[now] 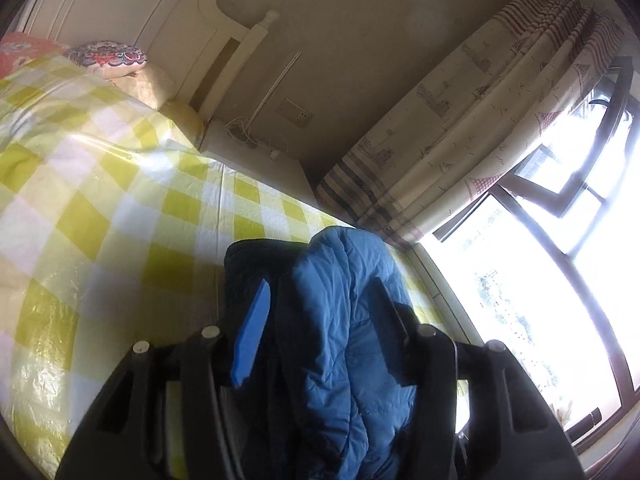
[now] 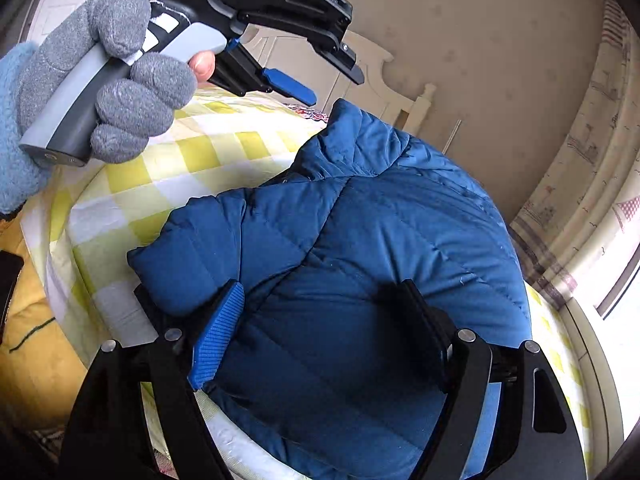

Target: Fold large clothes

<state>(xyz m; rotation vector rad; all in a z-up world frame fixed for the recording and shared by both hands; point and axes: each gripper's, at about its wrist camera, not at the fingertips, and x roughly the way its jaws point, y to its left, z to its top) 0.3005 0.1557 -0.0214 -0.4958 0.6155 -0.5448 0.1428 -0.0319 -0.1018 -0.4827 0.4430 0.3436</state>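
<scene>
A blue puffer jacket (image 2: 360,240) lies bunched on the bed's yellow-and-white checked cover (image 2: 192,152). My right gripper (image 2: 320,320) stands over its lower part with fingers wide apart, the jacket bulging between them; no clamping shows. My left gripper (image 1: 324,312) is open, and a fold of the jacket (image 1: 344,320) lies between its fingers, draped over the right one. The left gripper (image 2: 332,84) also shows in the right wrist view, held by a grey-gloved hand (image 2: 120,80) above the jacket's collar, fingers apart and clear of the cloth.
A white headboard (image 1: 140,12) and patterned pillows (image 1: 108,58) are at the bed's far end. A nightstand (image 1: 256,152) with cables sits by the wall. Curtains (image 1: 480,120) and a bright window (image 1: 560,240) are to the right. Yellow cloth (image 2: 32,340) lies at lower left.
</scene>
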